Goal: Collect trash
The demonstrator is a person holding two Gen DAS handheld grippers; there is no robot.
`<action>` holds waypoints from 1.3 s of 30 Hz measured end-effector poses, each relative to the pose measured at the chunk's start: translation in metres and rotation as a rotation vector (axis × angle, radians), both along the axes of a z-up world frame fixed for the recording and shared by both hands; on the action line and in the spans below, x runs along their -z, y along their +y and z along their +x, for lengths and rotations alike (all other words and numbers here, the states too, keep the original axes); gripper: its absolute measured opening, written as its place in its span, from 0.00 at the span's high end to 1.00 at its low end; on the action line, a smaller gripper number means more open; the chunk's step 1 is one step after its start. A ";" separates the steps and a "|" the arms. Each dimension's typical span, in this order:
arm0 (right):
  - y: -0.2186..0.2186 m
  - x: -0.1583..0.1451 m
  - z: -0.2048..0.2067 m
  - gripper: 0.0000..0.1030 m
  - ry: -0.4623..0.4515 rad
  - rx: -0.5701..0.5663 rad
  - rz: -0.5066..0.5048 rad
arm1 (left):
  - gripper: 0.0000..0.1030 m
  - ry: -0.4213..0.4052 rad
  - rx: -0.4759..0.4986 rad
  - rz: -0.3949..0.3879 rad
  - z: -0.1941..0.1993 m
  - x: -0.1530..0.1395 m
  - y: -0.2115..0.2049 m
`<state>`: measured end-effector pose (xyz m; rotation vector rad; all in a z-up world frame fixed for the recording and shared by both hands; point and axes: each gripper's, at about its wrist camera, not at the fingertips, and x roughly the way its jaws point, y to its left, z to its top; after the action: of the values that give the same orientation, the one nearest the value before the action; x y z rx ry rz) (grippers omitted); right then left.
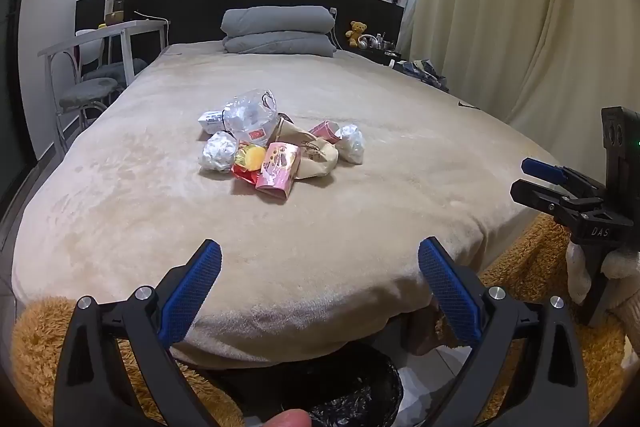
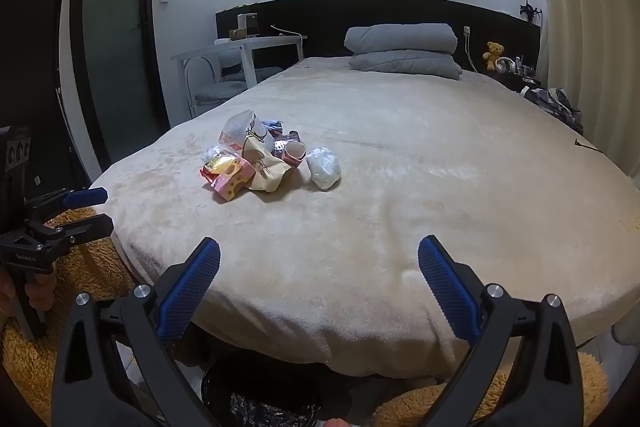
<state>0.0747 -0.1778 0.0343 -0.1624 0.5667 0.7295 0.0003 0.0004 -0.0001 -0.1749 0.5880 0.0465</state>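
A heap of trash lies in the middle of the beige bed: a pink carton, a brown paper bag, a clear plastic bag, a red and yellow wrapper and crumpled white wads. My left gripper hovers open over the bed's near edge, well short of the heap, nothing between its blue pads. My right gripper is likewise open and empty, with the heap ahead to its left. Each gripper shows in the other's view: right, left.
A bin with a black liner stands on the floor below the bed's near edge, beside an orange shaggy rug. Grey folded bedding sits at the headboard. A white table and chairs are left; curtains are right.
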 end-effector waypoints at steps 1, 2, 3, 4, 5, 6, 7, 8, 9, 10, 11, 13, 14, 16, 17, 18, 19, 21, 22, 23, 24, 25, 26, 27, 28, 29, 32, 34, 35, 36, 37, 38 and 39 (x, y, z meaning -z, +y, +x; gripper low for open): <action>0.000 0.000 0.001 0.04 -0.001 0.000 0.000 | 0.06 -0.001 0.001 0.000 0.000 0.000 0.000; 0.000 0.000 0.003 0.04 -0.001 -0.001 0.000 | 0.06 -0.002 0.000 0.000 0.000 0.000 0.001; 0.000 0.000 0.002 0.04 -0.006 -0.002 0.001 | 0.06 -0.009 0.005 0.006 0.000 -0.001 0.000; 0.000 0.000 0.002 0.04 -0.008 -0.002 0.001 | 0.06 -0.009 0.010 0.005 0.000 -0.001 0.000; 0.001 0.000 0.002 0.04 -0.008 -0.002 -0.007 | 0.06 -0.008 0.012 0.005 0.000 -0.001 0.000; 0.001 0.000 0.002 0.04 -0.010 -0.003 -0.007 | 0.06 -0.007 0.011 0.009 -0.002 0.000 0.000; 0.002 0.000 0.000 0.04 -0.012 -0.003 -0.007 | 0.06 -0.006 0.011 0.009 -0.001 0.000 0.001; 0.002 0.000 -0.004 0.04 -0.011 -0.003 -0.004 | 0.06 -0.007 0.012 0.008 -0.001 0.000 0.002; 0.002 -0.001 -0.006 0.04 -0.010 -0.002 -0.002 | 0.06 -0.008 0.013 0.011 -0.001 0.001 0.002; 0.001 0.000 -0.004 0.04 -0.006 -0.001 -0.002 | 0.06 -0.009 0.012 0.013 -0.001 0.001 0.002; 0.001 0.000 -0.005 0.04 -0.006 -0.002 0.000 | 0.06 -0.008 0.012 0.015 0.000 0.001 0.002; 0.003 -0.001 -0.005 0.04 -0.008 -0.006 -0.001 | 0.06 -0.010 0.012 0.023 -0.002 0.000 -0.002; 0.003 0.001 -0.006 0.04 -0.010 -0.008 -0.002 | 0.06 -0.011 0.010 0.023 -0.002 0.000 -0.003; 0.006 -0.001 -0.005 0.04 -0.016 -0.019 -0.009 | 0.06 -0.011 0.013 0.018 -0.002 -0.001 -0.002; 0.007 -0.002 -0.006 0.04 -0.018 -0.022 -0.012 | 0.06 -0.015 0.011 0.020 -0.001 -0.001 -0.006; 0.008 -0.002 -0.006 0.04 -0.019 -0.023 -0.016 | 0.06 -0.016 0.010 0.020 -0.001 -0.001 -0.006; 0.009 -0.002 -0.006 0.04 -0.020 -0.023 -0.018 | 0.06 -0.018 0.010 0.020 -0.001 -0.001 -0.007; 0.009 -0.002 -0.006 0.04 -0.019 -0.024 -0.016 | 0.06 -0.022 0.011 0.020 -0.003 -0.001 -0.007; 0.009 -0.002 -0.007 0.04 -0.019 -0.024 -0.016 | 0.06 -0.021 0.011 0.019 -0.003 -0.001 -0.007; 0.009 -0.002 -0.007 0.04 -0.020 -0.024 -0.014 | 0.06 -0.020 0.009 0.018 -0.003 -0.001 -0.007; 0.009 -0.002 -0.007 0.04 -0.019 -0.026 -0.013 | 0.06 -0.021 0.009 0.019 -0.003 -0.001 -0.007; 0.010 -0.003 -0.008 0.04 -0.021 -0.027 -0.014 | 0.06 -0.023 0.008 0.017 -0.003 -0.001 -0.007; 0.010 -0.003 -0.008 0.04 -0.021 -0.028 -0.015 | 0.06 -0.024 0.007 0.015 -0.002 -0.001 -0.007; 0.011 -0.003 -0.009 0.04 -0.022 -0.029 -0.016 | 0.06 -0.025 0.004 0.015 -0.002 -0.002 -0.008; 0.010 -0.003 -0.009 0.04 -0.023 -0.030 -0.014 | 0.06 -0.025 0.003 0.016 -0.002 -0.002 -0.008; 0.009 -0.003 -0.009 0.04 -0.023 -0.030 -0.014 | 0.06 -0.024 0.002 0.017 -0.002 -0.002 -0.008; 0.010 -0.003 -0.009 0.04 -0.020 -0.029 -0.018 | 0.06 -0.018 0.005 0.031 -0.001 -0.005 -0.013; 0.010 -0.003 -0.009 0.05 -0.020 -0.029 -0.017 | 0.06 -0.019 0.007 0.040 -0.002 -0.005 -0.015; 0.011 -0.003 -0.009 0.05 -0.020 -0.028 -0.019 | 0.06 -0.013 0.005 0.043 -0.001 -0.004 -0.016; 0.011 -0.003 -0.009 0.04 -0.020 -0.028 -0.019 | 0.06 -0.010 0.004 0.043 -0.001 -0.003 -0.015; 0.010 -0.003 -0.009 0.04 -0.021 -0.029 -0.019 | 0.06 -0.009 0.002 0.042 -0.001 -0.003 -0.015; 0.011 -0.002 -0.009 0.04 -0.023 -0.030 -0.019 | 0.06 -0.009 0.000 0.041 -0.001 -0.004 -0.015; 0.011 -0.001 -0.008 0.04 -0.023 -0.030 -0.020 | 0.06 -0.012 0.000 0.038 -0.002 -0.005 -0.015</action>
<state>0.0664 -0.1667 0.0357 -0.1979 0.5504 0.7500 -0.0016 -0.0142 0.0046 -0.1376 0.5749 0.0563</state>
